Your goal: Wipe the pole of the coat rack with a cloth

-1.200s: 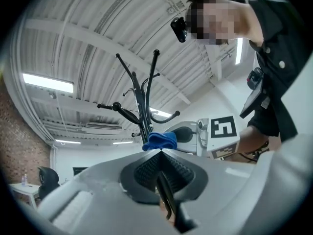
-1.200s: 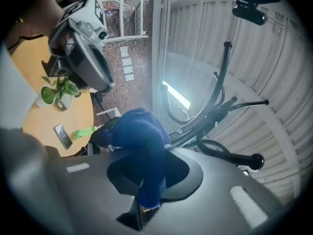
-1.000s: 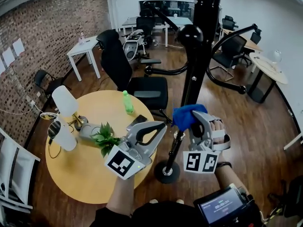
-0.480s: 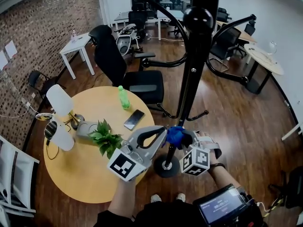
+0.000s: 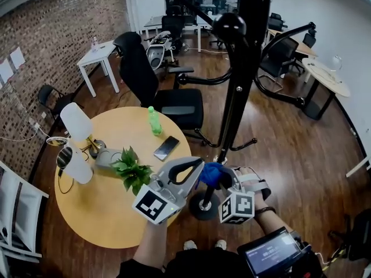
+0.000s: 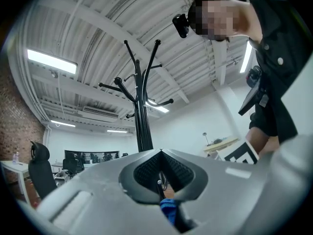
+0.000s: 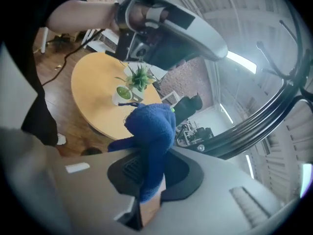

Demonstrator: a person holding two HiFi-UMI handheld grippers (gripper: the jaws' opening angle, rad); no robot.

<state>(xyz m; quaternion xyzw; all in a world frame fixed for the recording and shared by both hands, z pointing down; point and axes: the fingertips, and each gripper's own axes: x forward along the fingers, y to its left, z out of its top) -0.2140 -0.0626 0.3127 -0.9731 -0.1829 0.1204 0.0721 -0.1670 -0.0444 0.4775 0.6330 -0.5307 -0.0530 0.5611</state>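
Note:
The black coat rack pole (image 5: 237, 97) rises from a round base (image 5: 194, 208) in front of me. My right gripper (image 5: 219, 177) is shut on a blue cloth (image 5: 210, 173), which presses against the pole low down, just above the base. In the right gripper view the cloth (image 7: 151, 129) bunches out of the jaws of the right gripper (image 7: 149, 177), and the pole (image 7: 254, 126) crosses on the right. My left gripper (image 5: 196, 168) hangs just left of the cloth, shut with nothing in it. In the left gripper view its tips (image 6: 160, 152) meet below the pole (image 6: 143, 131).
A round wooden table (image 5: 110, 213) stands to the left with a small plant (image 5: 132, 169), a phone (image 5: 166, 147), a green bottle (image 5: 155, 122) and a white lamp (image 5: 78, 123). A black office chair (image 5: 174, 103) sits behind it. Curved rack arms (image 5: 278, 39) stick out to the right.
My right gripper has slid the blue cloth down the pole, from mid-height to just above the base. The left gripper has hardly moved.

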